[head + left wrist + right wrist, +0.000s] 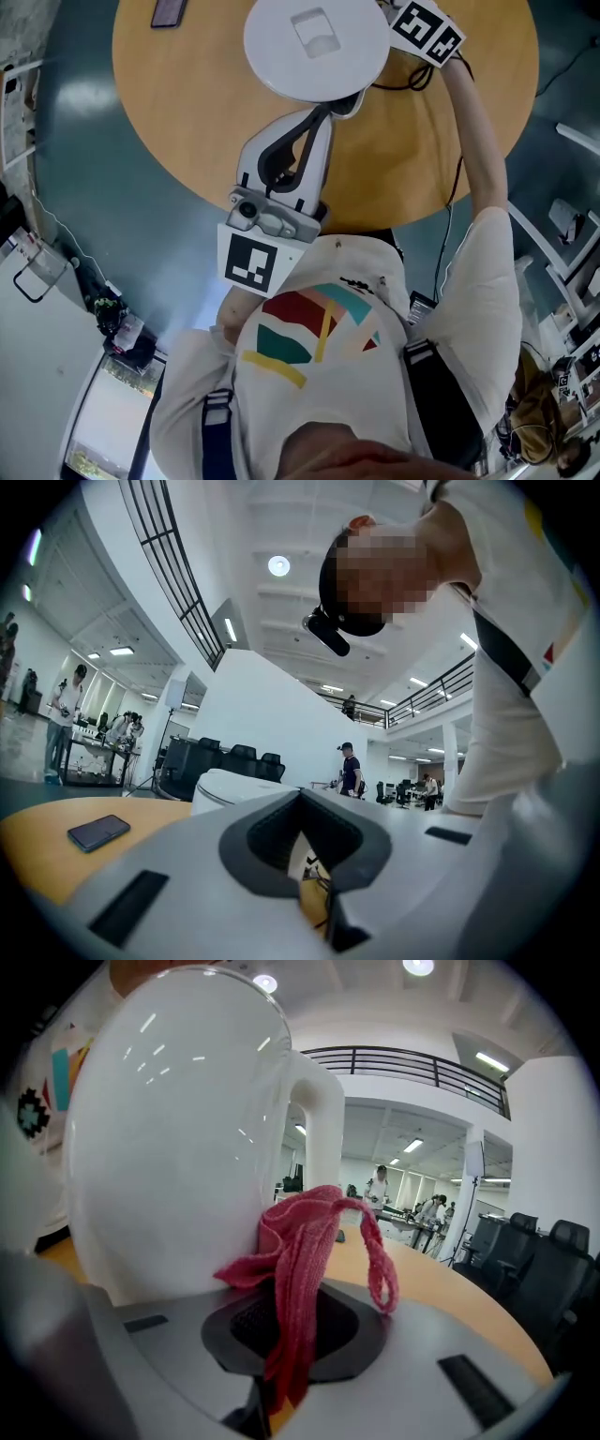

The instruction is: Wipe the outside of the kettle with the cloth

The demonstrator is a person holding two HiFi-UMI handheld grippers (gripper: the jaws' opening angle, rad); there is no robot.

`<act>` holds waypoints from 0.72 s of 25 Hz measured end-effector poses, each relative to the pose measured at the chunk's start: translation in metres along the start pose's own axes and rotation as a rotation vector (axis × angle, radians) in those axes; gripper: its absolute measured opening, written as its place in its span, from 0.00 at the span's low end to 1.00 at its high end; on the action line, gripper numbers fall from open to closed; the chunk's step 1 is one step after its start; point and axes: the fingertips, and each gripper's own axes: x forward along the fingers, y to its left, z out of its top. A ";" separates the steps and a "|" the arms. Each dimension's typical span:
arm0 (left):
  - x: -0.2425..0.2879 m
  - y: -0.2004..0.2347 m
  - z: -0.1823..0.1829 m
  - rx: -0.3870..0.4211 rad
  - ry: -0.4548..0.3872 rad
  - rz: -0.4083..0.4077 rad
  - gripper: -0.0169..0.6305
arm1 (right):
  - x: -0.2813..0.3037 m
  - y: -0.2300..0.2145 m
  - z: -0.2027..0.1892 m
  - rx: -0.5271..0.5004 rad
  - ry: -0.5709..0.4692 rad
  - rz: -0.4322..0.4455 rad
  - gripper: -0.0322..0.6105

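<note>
your right tool (292, 1316) is clamped on the red cloth (300, 1241). the cloth is pinched low between the jaws, and its bunched top fold stands up and leans against the kettle (178, 1129). in the right gripper view the kettle stands upright on the surface (187, 122), with its white wall filling the left side and the handle on the far right of the body. so the wall lies to the left of the cloth, touching it or nearly so, rather than straight ahead. to wipe, you'll probably need to press leftward and sweep around the curve, not push forward.

your left tool (337, 105) is closed, and nothing shows between its jaws. it points level at the kettle's near side, its tips close under the rim. from the head view i can't tell whether they touch.

the kettle sits between your two tools. the right one is nearer and carries the cloth, so the stroke looks like its job, while the left could steady the body.
</note>
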 end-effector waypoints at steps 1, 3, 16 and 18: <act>-0.003 0.005 0.000 0.000 -0.001 -0.003 0.09 | 0.006 0.001 0.002 -0.006 0.006 0.011 0.11; -0.001 0.013 -0.003 0.001 -0.001 -0.010 0.09 | 0.015 -0.004 -0.001 -0.007 0.010 0.015 0.11; 0.129 0.138 -0.001 0.072 0.060 0.081 0.11 | -0.094 -0.159 -0.056 0.302 -0.114 -0.371 0.11; 0.123 0.132 -0.011 0.064 0.071 0.048 0.21 | -0.124 -0.121 -0.061 0.343 -0.139 -0.409 0.11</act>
